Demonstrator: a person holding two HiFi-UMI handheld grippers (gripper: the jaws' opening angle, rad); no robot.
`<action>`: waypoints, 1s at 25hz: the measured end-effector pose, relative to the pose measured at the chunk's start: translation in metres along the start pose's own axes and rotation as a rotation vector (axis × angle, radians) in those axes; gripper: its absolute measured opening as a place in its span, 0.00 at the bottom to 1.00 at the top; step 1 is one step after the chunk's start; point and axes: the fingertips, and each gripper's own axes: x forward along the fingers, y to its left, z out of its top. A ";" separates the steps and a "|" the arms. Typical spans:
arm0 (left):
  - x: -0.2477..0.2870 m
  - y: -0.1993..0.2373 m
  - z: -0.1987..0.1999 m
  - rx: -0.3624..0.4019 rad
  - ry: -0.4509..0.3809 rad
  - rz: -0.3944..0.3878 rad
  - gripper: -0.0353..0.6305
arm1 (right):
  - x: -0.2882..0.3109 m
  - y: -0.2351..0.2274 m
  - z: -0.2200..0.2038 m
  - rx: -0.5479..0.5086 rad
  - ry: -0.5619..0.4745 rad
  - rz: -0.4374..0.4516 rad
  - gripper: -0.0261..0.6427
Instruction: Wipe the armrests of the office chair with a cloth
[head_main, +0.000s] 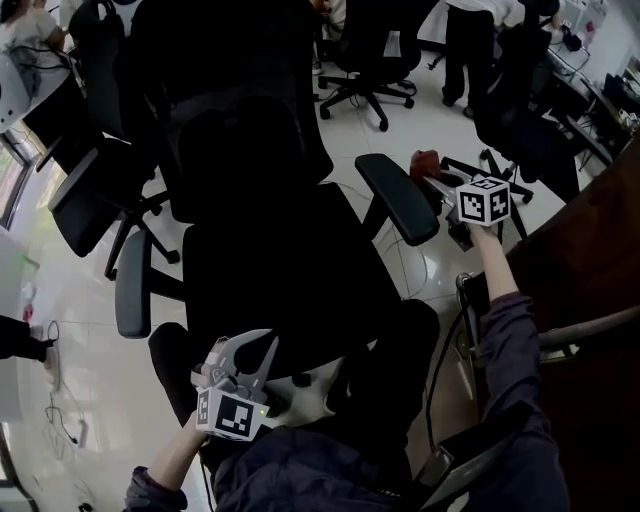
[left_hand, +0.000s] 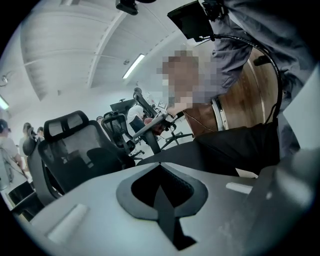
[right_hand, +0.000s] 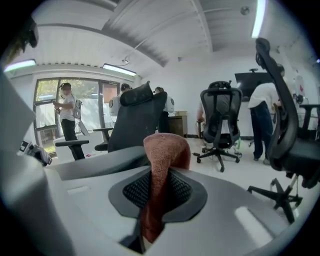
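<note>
Right gripper (right_hand: 157, 185) is clamped on the red-brown cloth (right_hand: 162, 150), which bunches up above the jaws. In the head view the cloth (head_main: 426, 163) sits just off the outer edge of the office chair's (head_main: 270, 260) right armrest (head_main: 398, 198), with a strip of floor (head_main: 400, 120) showing between them. Can't tell if there is any contact. Room on that side is tight: another chair's base (head_main: 500, 165) is just behind and a wooden desk (head_main: 590, 250) is to the right. Left gripper (head_main: 262, 345) is low at the seat's front edge, jaws together, nothing between them. Left armrest (head_main: 132, 285) has open floor outboard, and a second chair (head_main: 85, 190) is near its far end.
</note>
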 end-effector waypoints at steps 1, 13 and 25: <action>0.000 -0.001 0.000 0.004 0.008 0.002 0.08 | 0.007 0.000 -0.011 0.023 0.010 0.018 0.11; 0.009 -0.011 0.000 0.037 0.086 -0.007 0.08 | 0.066 0.024 -0.077 0.189 -0.042 0.228 0.11; 0.017 -0.020 -0.009 0.036 0.109 -0.008 0.08 | 0.095 0.027 -0.148 0.220 0.108 0.181 0.11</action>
